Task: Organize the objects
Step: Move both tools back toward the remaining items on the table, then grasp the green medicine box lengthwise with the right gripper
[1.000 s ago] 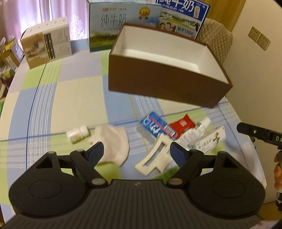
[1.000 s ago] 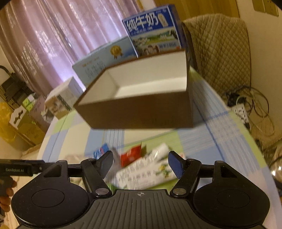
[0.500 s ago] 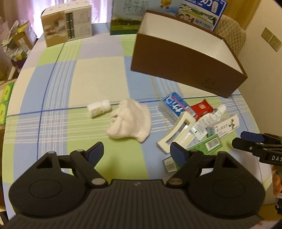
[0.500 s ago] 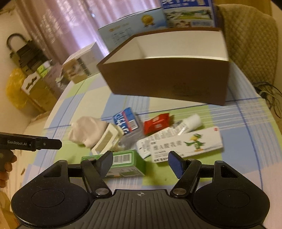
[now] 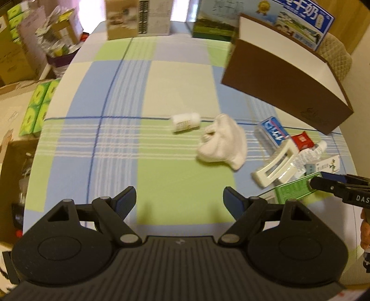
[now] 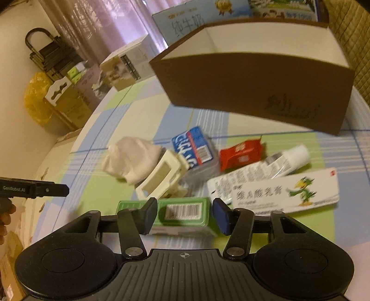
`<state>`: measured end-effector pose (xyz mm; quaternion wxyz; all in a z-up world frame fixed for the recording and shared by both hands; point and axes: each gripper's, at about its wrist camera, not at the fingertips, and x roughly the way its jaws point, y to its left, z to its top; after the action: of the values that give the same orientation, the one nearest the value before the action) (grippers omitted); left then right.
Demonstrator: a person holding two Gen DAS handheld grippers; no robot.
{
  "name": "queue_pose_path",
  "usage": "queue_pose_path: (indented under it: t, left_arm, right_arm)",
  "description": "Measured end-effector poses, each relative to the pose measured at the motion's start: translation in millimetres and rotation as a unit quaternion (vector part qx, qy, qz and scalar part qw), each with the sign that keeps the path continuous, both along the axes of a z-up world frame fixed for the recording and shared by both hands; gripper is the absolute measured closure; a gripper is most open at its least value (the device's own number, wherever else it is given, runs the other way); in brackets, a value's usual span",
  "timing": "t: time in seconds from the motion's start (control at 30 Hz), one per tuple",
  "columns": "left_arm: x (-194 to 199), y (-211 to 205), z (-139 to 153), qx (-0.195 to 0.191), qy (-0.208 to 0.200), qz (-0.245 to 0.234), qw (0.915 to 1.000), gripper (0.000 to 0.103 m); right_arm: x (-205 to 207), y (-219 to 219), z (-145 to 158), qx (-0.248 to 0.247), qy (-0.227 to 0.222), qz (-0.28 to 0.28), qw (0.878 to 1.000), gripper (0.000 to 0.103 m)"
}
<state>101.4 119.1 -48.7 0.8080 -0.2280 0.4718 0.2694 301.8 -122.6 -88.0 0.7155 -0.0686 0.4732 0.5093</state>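
My right gripper [image 6: 183, 214] is low over the table [image 5: 185, 69], its fingers spread on either side of the green box [image 6: 180, 209]; I can't tell if the pads touch it. My left gripper [image 5: 179, 200] hangs open above a bare green patch near the table's near edge, holding nothing.

Past the green box, the right view shows the cream clip [image 6: 161, 178] lying on the pile, the long white carton [image 6: 284, 193] toward the right edge, then the white tube [image 6: 286, 162], the red packet [image 6: 240, 154], the blue pack [image 6: 194, 145] and the white cloth [image 6: 131, 159]. The brown box [image 6: 254, 88] stands open beyond them, milk cartons [image 6: 185, 20] behind it at the far edge.

Only the left view shows the small white bottle [image 5: 186, 121] lying on its side left of the cloth [image 5: 222, 144], mid-table. It also catches my right gripper [image 5: 323, 183] from the side over the green box [image 5: 293, 189]. The right view shows my left gripper's finger [image 6: 46, 190] at its left border.
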Motion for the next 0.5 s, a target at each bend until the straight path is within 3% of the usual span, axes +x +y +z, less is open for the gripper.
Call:
queue_pose_path:
  t: [0.27,0.5]
  left_arm:
    - [-17,11,-9,-0.005,0.013,0.018,0.9997,0.024]
    - [-27,18,-16,-0.01,0.022,0.029,0.9993,0.024]
  right_arm:
    - [-27,3,3,-0.024,0.024,0.048,0.998,0.052]
    - [-66,13,13,-0.046,-0.02,0.136,0.989,0.052]
